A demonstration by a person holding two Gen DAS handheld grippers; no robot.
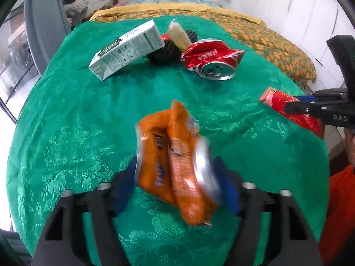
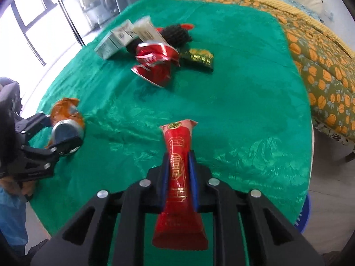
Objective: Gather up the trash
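Observation:
A crushed orange can (image 1: 175, 155) sits tilted between the blue pads of my left gripper (image 1: 175, 164), which is shut on it just above the green tablecloth (image 1: 66, 122). The right wrist view shows that can (image 2: 66, 119) in the left gripper (image 2: 63, 130) at the table's left edge. My right gripper (image 2: 178, 155) is shut on a long red wrapper (image 2: 177, 137) with gold print, pinched at its middle. In the left wrist view, the red wrapper (image 1: 277, 102) sticks out of the right gripper (image 1: 292, 103) at the right.
At the far side of the table lie a white-green carton (image 1: 128, 48), a crushed red can (image 1: 210, 57), a black mesh ball (image 1: 162, 51), a pale packet (image 1: 178, 35) and a dark green-gold packet (image 2: 197, 58). A bed with an orange-patterned quilt (image 2: 321, 66) stands beyond. A blue bin (image 2: 307, 210) shows below the table's right edge.

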